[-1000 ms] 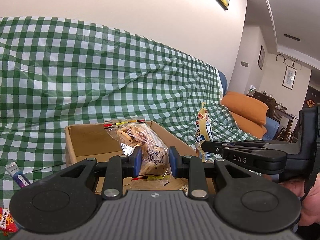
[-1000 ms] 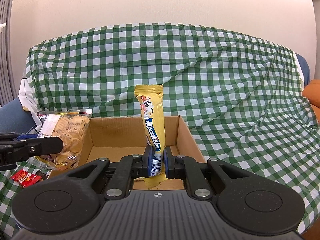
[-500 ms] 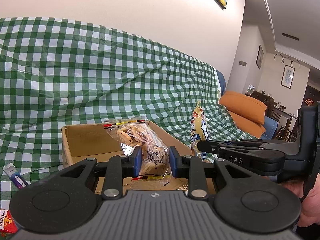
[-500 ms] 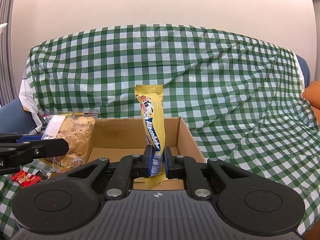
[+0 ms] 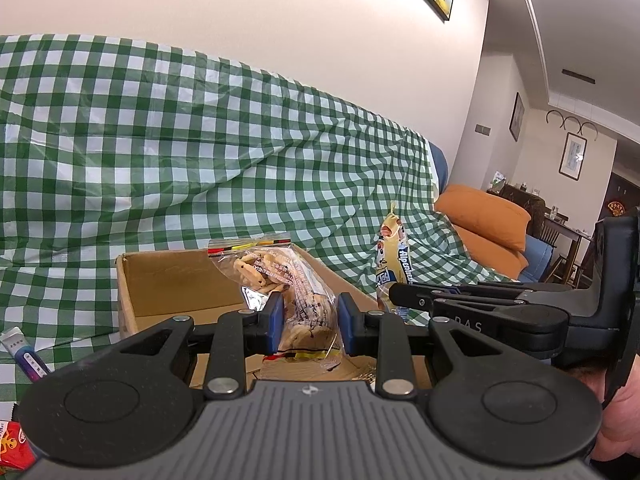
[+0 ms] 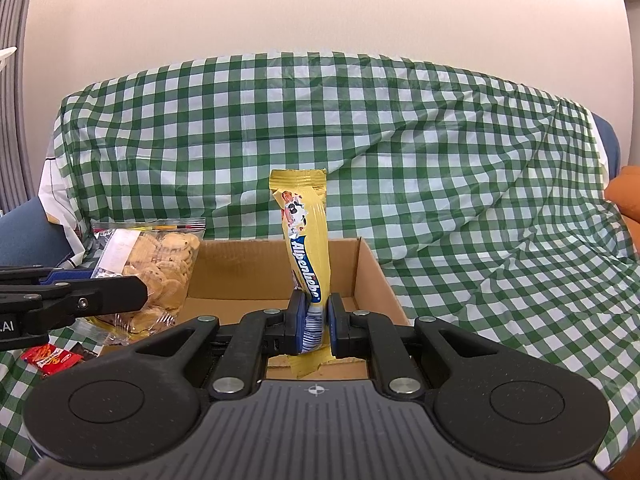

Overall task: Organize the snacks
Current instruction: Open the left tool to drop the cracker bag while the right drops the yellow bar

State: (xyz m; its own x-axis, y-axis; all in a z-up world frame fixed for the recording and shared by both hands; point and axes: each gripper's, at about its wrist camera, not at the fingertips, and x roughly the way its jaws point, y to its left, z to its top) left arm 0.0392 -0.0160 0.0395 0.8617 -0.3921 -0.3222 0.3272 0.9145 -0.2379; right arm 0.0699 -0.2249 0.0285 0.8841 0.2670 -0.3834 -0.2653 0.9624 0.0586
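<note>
My left gripper (image 5: 310, 326) is shut on a clear bag of biscuits (image 5: 286, 284), held upright over the open cardboard box (image 5: 160, 280). In the right wrist view the same biscuit bag (image 6: 160, 268) hangs at the box's left wall, with the left gripper's fingers (image 6: 100, 292) reaching in from the left. My right gripper (image 6: 314, 326) is shut on a tall yellow Alpenliebe candy pack (image 6: 306, 240), upright above the cardboard box (image 6: 248, 272). That candy pack (image 5: 394, 268) also shows in the left wrist view, beside the right gripper's fingers (image 5: 440, 294).
A green checked cloth (image 6: 440, 160) covers the sofa and seat. Red snack packets (image 6: 52, 358) lie left of the box; another red packet (image 5: 12, 444) and a small purple-white tube (image 5: 24, 354) lie at the left. Orange cushions (image 5: 484, 216) sit at the right.
The biscuit bag and left gripper fingers have crept a little rightward toward the box in the right wrist view. The candy pack stays in place.
</note>
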